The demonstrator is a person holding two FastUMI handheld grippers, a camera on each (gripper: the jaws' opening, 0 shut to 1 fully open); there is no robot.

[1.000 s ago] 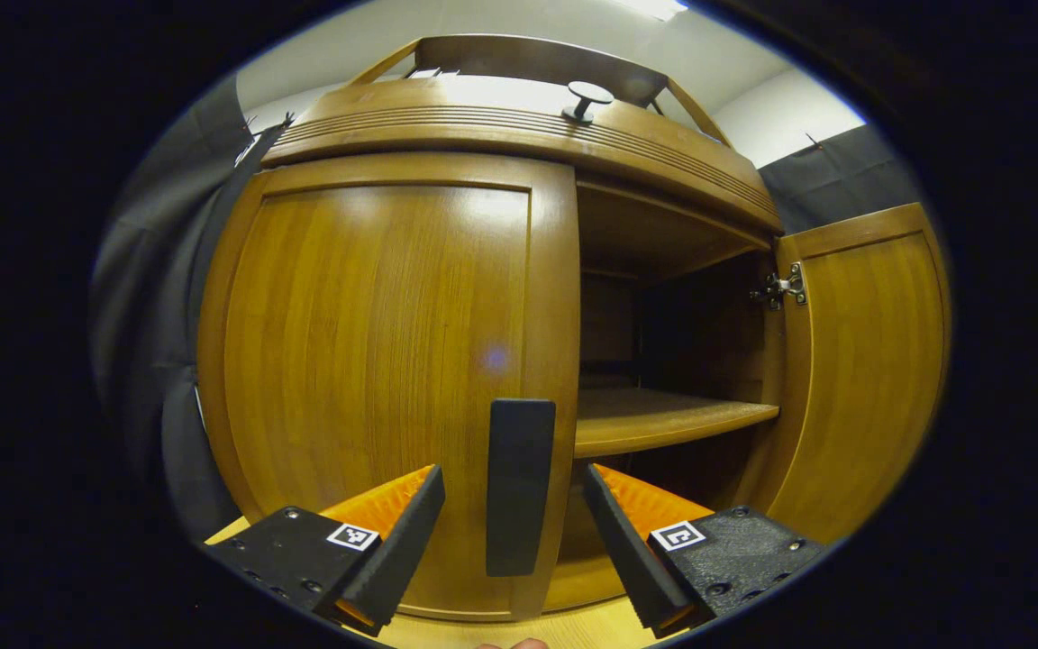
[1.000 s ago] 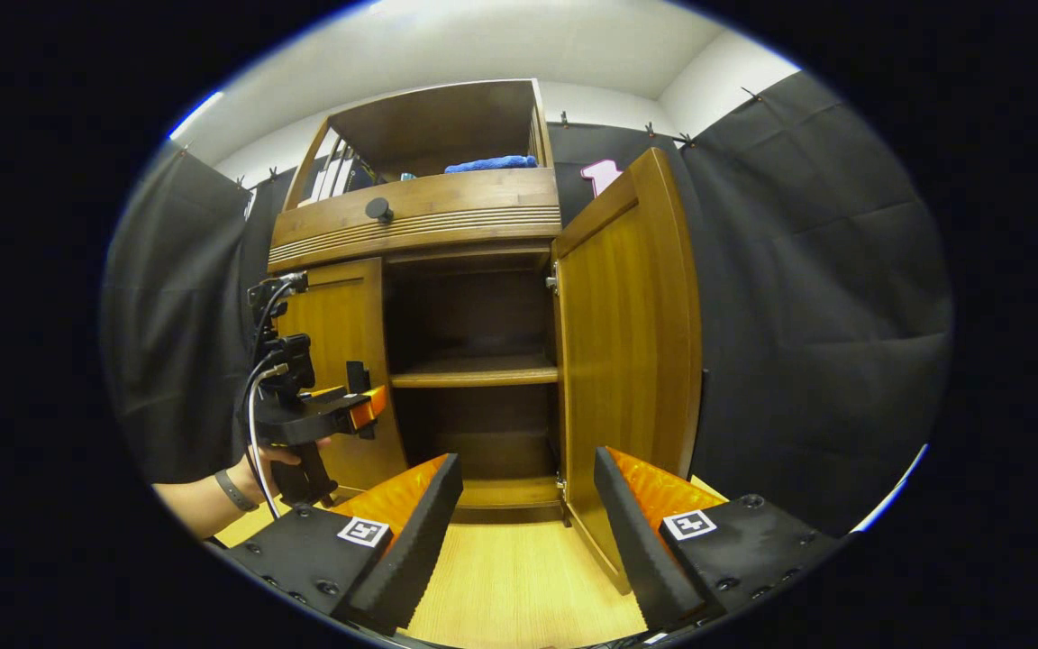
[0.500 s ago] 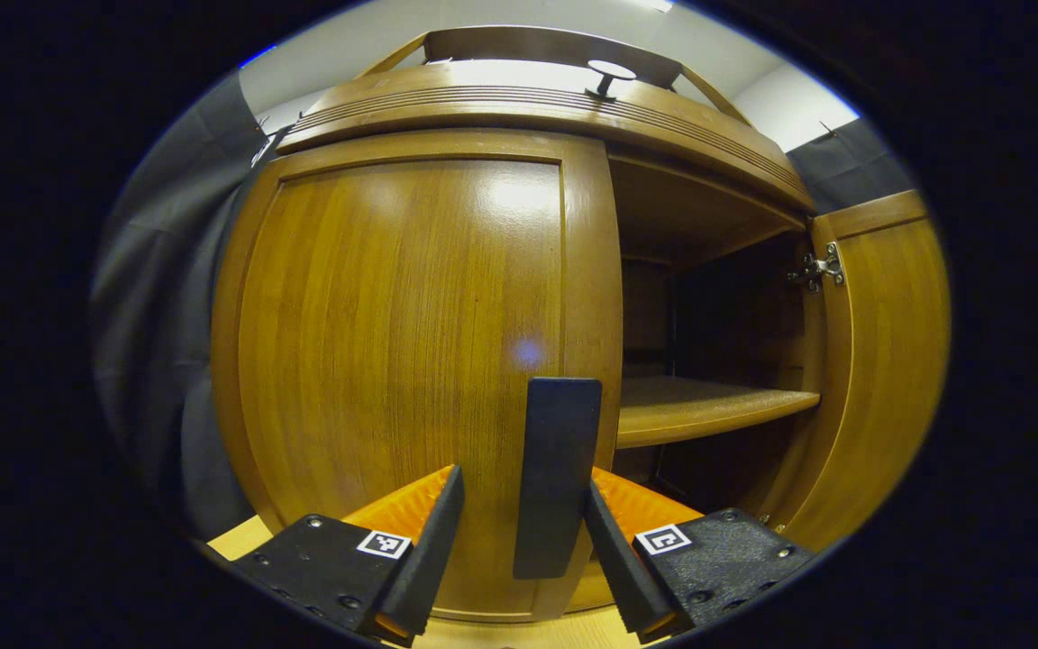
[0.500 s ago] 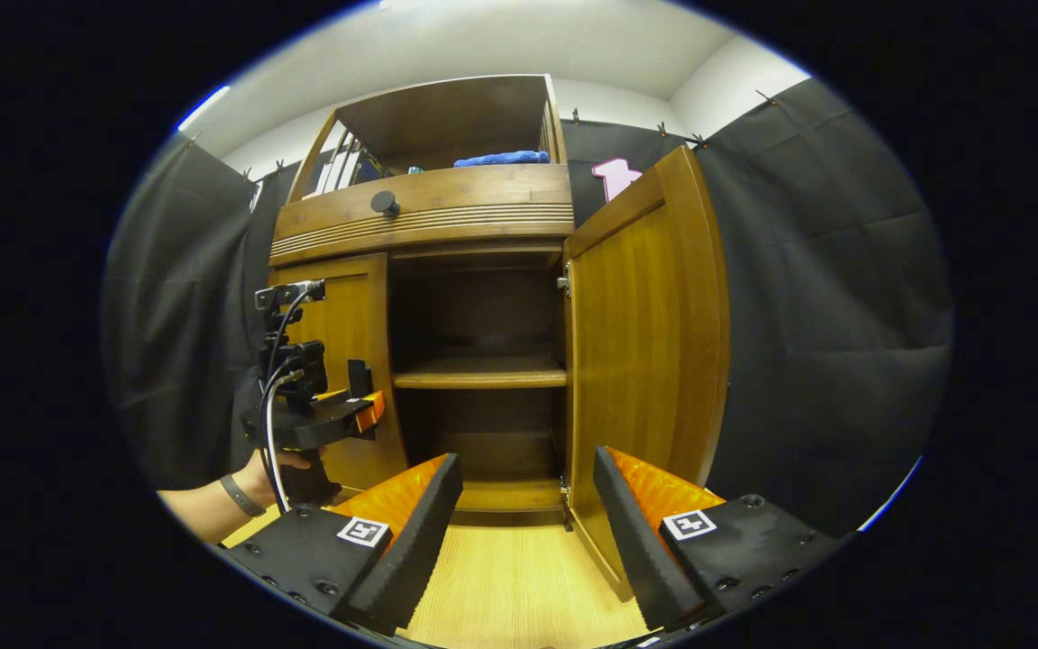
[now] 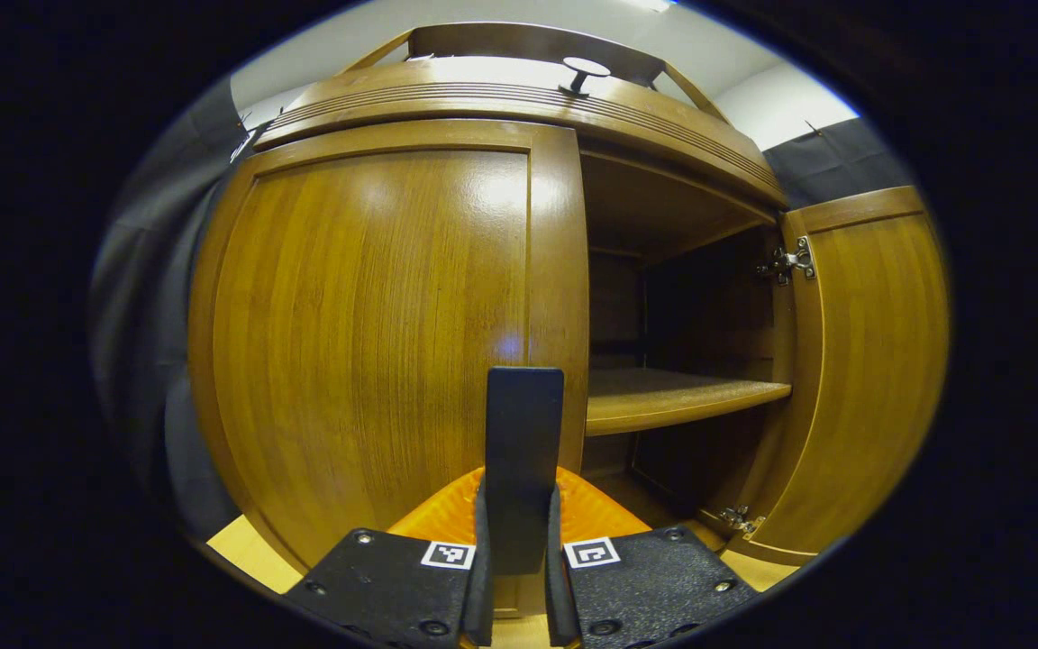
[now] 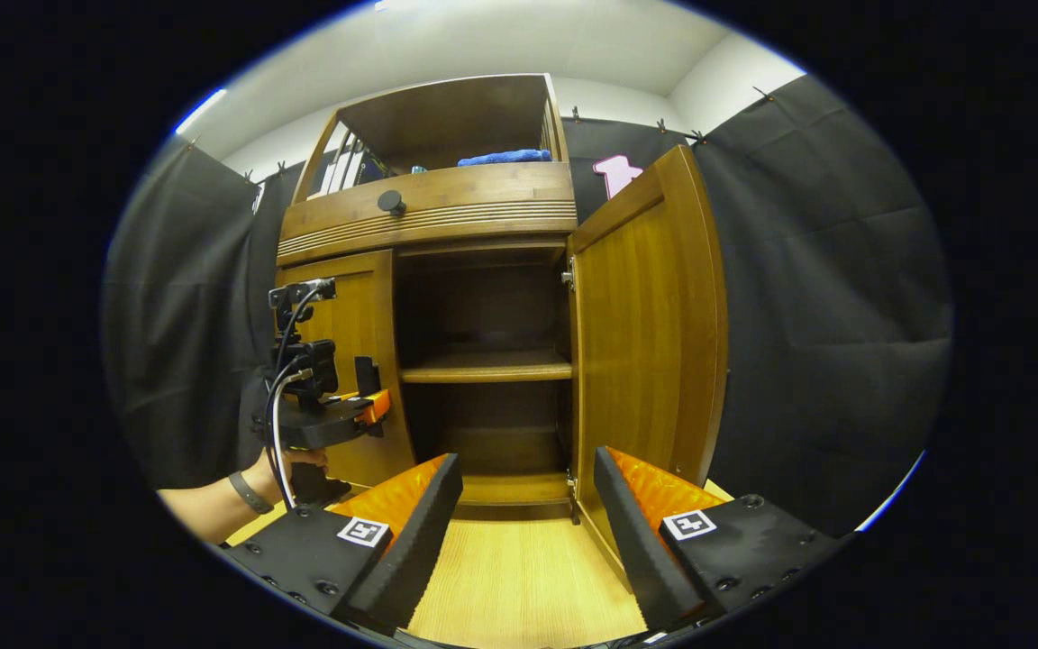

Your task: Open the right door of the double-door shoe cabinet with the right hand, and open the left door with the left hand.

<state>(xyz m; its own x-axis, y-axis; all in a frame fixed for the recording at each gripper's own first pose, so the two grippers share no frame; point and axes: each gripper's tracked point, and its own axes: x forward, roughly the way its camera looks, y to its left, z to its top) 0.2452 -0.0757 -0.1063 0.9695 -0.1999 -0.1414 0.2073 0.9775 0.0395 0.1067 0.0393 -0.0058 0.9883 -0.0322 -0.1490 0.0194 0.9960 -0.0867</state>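
The wooden shoe cabinet's left door (image 5: 375,333) stands closed, with a flat black handle (image 5: 523,433) at its right edge. My left gripper (image 5: 516,577) is shut on the lower part of that handle, both fingers pressing its sides. The right door (image 5: 861,361) hangs wide open, its hinge (image 5: 785,261) visible. In the right gripper view, the right door (image 6: 654,324) stands open ahead. My right gripper (image 6: 528,532) is open, holding nothing, above the floor in front of the cabinet. The left gripper (image 6: 375,406) shows at the left door (image 6: 348,361), held by a hand (image 6: 289,460).
Inside the cabinet a wooden shelf (image 5: 681,401) spans the dark interior. A drawer with a round black knob (image 6: 391,202) sits above the doors, and a blue cloth (image 6: 505,158) lies in the open top compartment. Light wooden floor (image 6: 519,577) lies before the cabinet.
My left gripper has moved in around the left door's handle and closed from open onto it. The right gripper has barely moved and stays open.
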